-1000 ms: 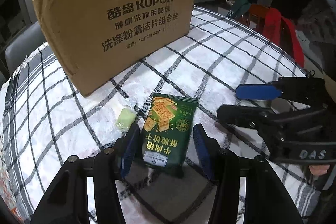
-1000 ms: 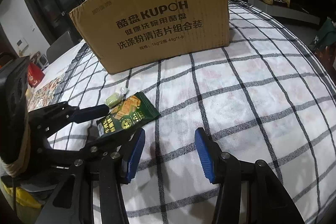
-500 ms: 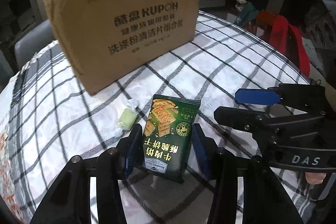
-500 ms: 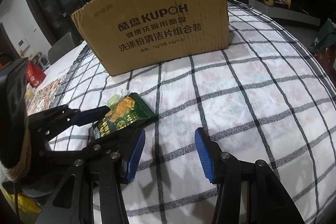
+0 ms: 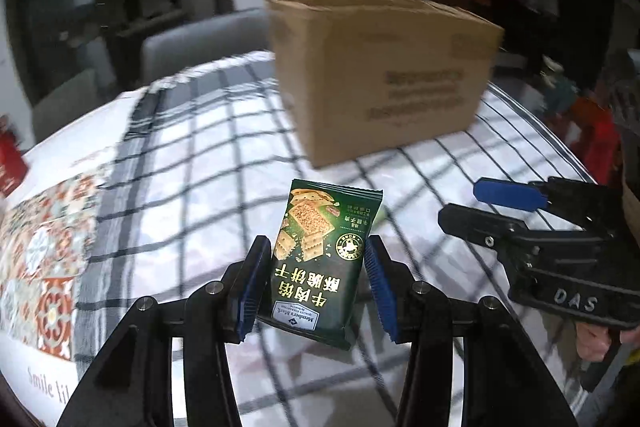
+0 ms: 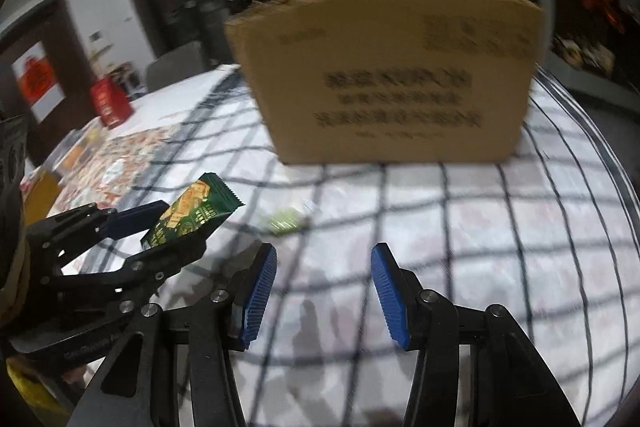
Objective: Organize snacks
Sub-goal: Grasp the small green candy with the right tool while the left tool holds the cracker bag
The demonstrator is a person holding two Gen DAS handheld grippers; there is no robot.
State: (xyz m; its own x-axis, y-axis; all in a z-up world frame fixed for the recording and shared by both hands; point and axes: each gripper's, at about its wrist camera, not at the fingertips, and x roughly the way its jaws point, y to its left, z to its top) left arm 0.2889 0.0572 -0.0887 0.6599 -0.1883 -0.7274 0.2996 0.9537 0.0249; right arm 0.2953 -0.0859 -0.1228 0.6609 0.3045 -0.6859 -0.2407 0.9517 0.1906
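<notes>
My left gripper (image 5: pixel 316 283) is shut on a dark green cracker packet (image 5: pixel 320 255) and holds it above the checked tablecloth (image 5: pixel 192 163). The packet also shows in the right wrist view (image 6: pixel 188 215), lifted off the cloth between the left gripper's fingers (image 6: pixel 136 219). A small pale green candy (image 6: pixel 286 221) lies on the cloth ahead of my right gripper (image 6: pixel 322 291), which is open and empty. The cardboard box (image 5: pixel 380 75) stands beyond, open at the top; it also shows in the right wrist view (image 6: pixel 388 75).
A patterned mat (image 5: pixel 44 247) lies at the left of the table. A red packet (image 6: pixel 110 101) stands at the far left edge. Grey chairs (image 5: pixel 200 43) stand behind the table. The right gripper (image 5: pixel 540 239) hovers to the right of the packet.
My left gripper has closed on the green packet and lifted it off the cloth. Both views have swung, so the box sits further right and the images are blurred.
</notes>
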